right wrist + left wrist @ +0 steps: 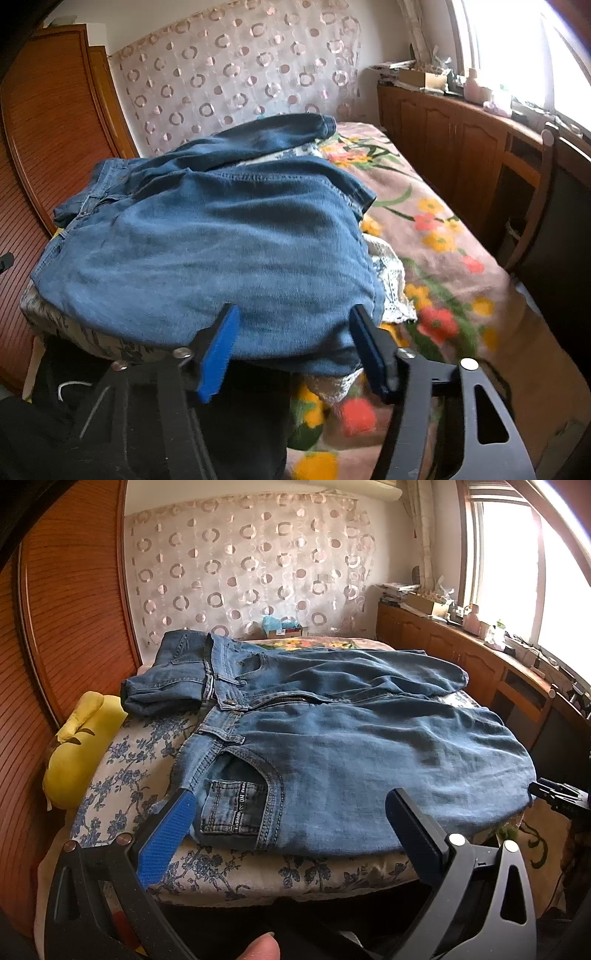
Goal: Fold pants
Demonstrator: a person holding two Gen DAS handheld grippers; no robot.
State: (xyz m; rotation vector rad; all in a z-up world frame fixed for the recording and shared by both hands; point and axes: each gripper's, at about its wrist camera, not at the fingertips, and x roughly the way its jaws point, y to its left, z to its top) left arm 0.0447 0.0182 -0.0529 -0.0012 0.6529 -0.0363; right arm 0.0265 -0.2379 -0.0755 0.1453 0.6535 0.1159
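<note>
1. Two grippers are facing one pair of blue jeans (332, 738) that is lying spread over a blue-flowered cushion (140, 775) on the bed.
2. In the left wrist view the left gripper (291, 812) is standing wide open at 6 o'clock, gripping nothing, its blue-padded finger (166, 842) hovering by the front pocket (236, 805) and waistband corner; whether it is touching the cloth cannot be told.
3. The jeans are running from the waistband (218, 701) at 9 o'clock out toward 3 o'clock, with one leg end folded back at 10 o'clock.
4. A yellow pillow (81, 746) is sitting at 9 o'clock, against the wooden wardrobe (74, 627).
5. In the right wrist view the right gripper (295, 332) is also standing open at 6 o'clock, its fingers framing the near edge of the denim (221, 258) without clamping it.
6. A flowered bedspread (443, 240) is showing at 3 o'clock, beside wooden cabinets (461, 147).
</note>
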